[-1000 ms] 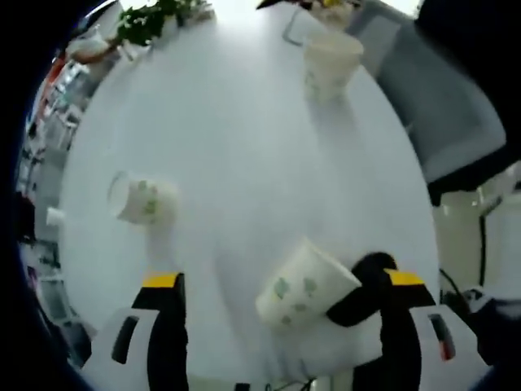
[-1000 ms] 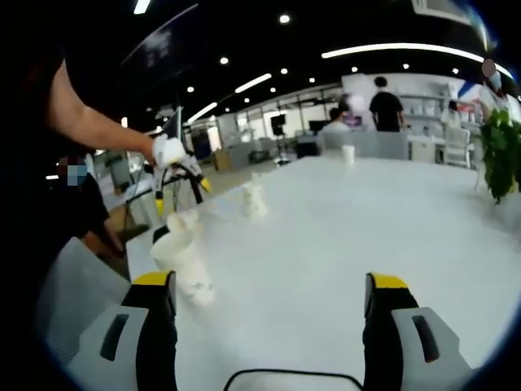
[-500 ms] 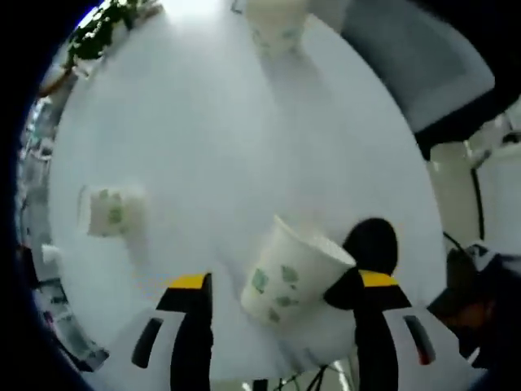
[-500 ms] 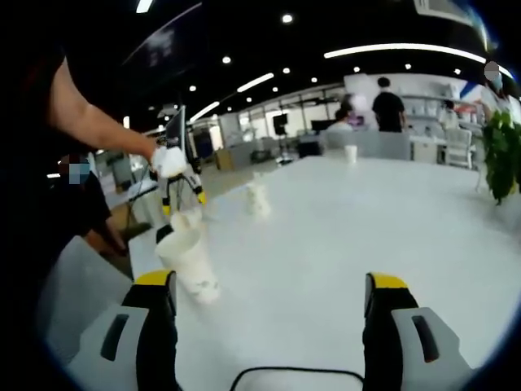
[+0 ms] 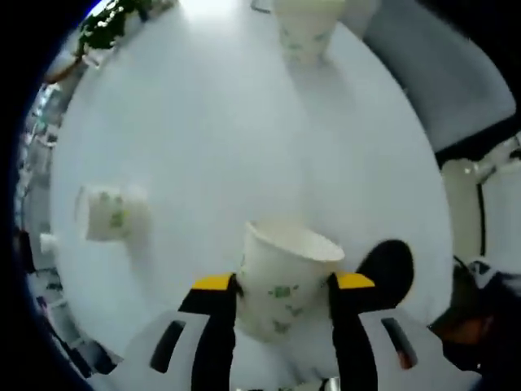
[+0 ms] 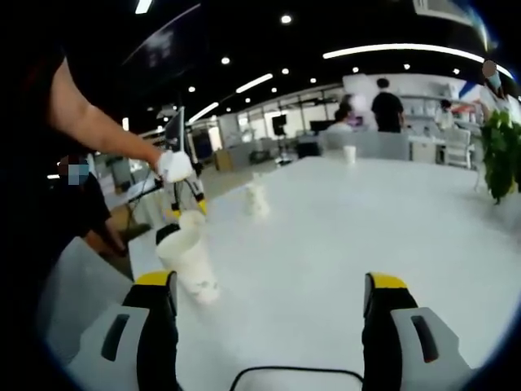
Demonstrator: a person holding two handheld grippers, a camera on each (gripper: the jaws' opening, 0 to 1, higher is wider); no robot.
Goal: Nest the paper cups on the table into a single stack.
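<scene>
White table (image 5: 203, 122): left gripper (image 5: 281, 285) jaws now clamp paper cup (image 5: 285, 281).

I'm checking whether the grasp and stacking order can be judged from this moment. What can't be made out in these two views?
- Left gripper view: base of the held cup, hidden between the jaws.
- Left gripper view: top cup, rim cut off by the edge.
- Left gripper view: side cup, blurred.
- Right gripper view: far cup, too small.

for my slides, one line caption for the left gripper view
Left gripper shut on a paper cup above the white table.
</scene>
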